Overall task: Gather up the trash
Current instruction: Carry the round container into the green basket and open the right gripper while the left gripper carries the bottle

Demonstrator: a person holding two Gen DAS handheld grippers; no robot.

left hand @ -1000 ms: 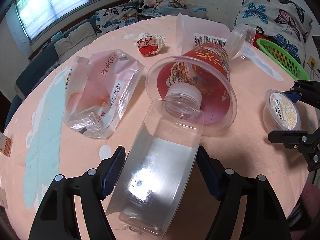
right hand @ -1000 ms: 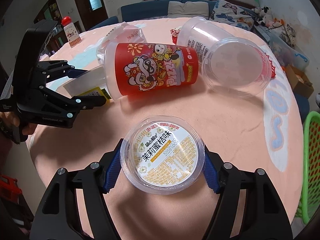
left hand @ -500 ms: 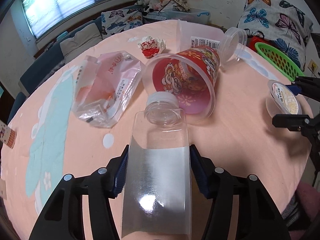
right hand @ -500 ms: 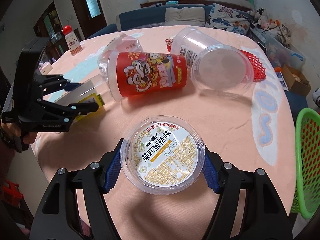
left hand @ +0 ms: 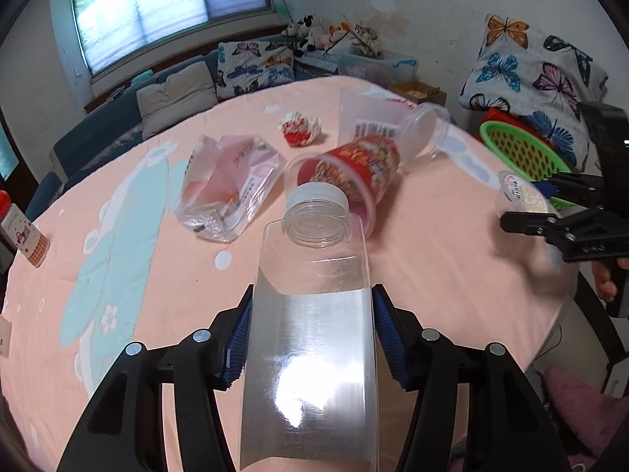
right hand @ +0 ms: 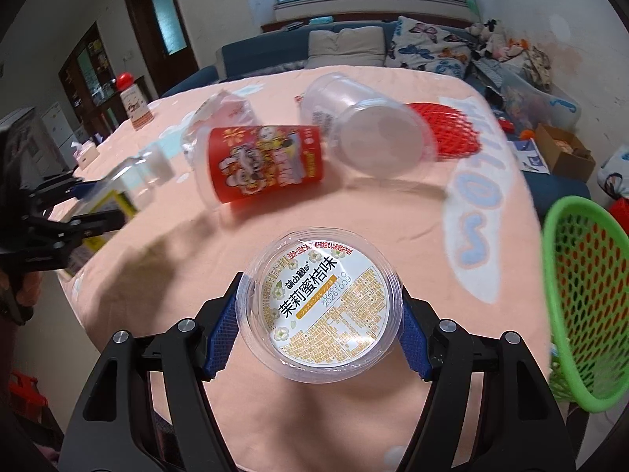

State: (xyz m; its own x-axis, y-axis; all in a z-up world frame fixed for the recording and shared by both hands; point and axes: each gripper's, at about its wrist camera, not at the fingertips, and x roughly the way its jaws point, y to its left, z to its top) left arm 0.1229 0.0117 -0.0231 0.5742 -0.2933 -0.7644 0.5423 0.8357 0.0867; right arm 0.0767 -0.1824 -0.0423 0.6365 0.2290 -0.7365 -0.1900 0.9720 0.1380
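My left gripper (left hand: 312, 328) is shut on a clear square plastic bottle (left hand: 310, 338) with a white cap and holds it above the pink table (left hand: 432, 244). My right gripper (right hand: 320, 326) is shut on a round clear cup (right hand: 322, 308) with a white and yellow label lid, lifted over the table's edge. On the table lie a red printed cup (left hand: 350, 175), a clear cup (left hand: 393, 128), a pink plastic bag (left hand: 228, 185) and a crumpled wrapper (left hand: 300, 129). A green mesh basket (right hand: 582, 306) stands off the table at my right.
A red net (right hand: 448, 129) lies at the table's far side in the right wrist view. A small red-capped bottle (left hand: 21, 228) stands at the table's left edge. A sofa with cushions (left hand: 177, 94) and a storage box (left hand: 377, 65) stand behind the table.
Both grippers have lifted and pulled back from the table with their loads. The left one closed fully on the bottle. The green basket has come into the right wrist view.
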